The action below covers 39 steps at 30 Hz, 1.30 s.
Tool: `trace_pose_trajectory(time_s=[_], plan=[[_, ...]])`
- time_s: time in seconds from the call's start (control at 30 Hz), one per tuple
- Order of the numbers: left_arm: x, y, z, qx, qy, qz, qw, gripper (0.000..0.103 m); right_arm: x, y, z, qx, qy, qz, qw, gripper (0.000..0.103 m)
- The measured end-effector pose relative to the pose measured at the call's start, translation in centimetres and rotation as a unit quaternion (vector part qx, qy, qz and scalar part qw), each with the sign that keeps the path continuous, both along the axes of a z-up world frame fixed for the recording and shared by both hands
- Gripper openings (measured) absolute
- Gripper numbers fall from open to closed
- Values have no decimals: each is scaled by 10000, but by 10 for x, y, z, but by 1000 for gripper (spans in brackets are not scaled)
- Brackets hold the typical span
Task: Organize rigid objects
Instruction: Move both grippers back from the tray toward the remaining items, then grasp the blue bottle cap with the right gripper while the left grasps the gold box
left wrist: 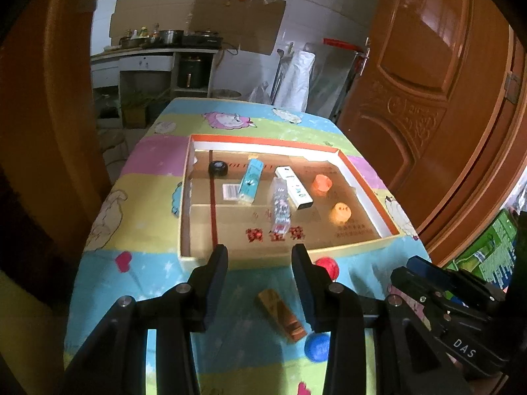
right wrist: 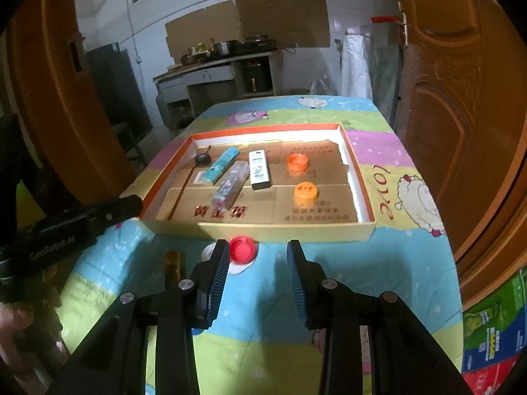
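Kitchen counter at twelve o'clock behind our cartoon-print tablecloth (right wrist: 378,263), where the shallow orange-rimmed cardboard tray (right wrist: 273,228) sits centrally, bare cloth around it, while our left gripper (left wrist: 260,256) and right gripper (right wrist: 258,251) hover parted, empty.

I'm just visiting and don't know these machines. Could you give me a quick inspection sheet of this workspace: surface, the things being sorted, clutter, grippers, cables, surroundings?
Surface: table under a cartoon-print cloth.
Job's things: shallow cardboard tray holding a black round piece, teal box, clear box, white box and two orange caps. Still on the cloth: red cap, brown block, blue cap.
Clutter: nothing seen.
Grippers: left gripper and right gripper both open, empty, short of the tray.
Cables: nothing seen on the table.
Surroundings: brown wooden doors, kitchen counter with pots.
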<state>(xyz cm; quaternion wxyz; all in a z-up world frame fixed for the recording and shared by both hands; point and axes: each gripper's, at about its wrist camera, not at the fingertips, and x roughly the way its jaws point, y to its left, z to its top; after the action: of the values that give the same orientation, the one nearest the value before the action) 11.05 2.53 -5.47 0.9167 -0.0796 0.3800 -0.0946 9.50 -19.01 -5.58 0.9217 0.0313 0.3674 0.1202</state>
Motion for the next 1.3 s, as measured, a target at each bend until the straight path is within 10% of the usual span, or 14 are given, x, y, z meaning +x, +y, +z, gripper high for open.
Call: trace_pose_trajectory(time_s=[1.3], plan=[[-37, 9, -33, -30, 306, -178, 9994, 40, -31, 71, -66, -480, 440, 933, 9935, 37]])
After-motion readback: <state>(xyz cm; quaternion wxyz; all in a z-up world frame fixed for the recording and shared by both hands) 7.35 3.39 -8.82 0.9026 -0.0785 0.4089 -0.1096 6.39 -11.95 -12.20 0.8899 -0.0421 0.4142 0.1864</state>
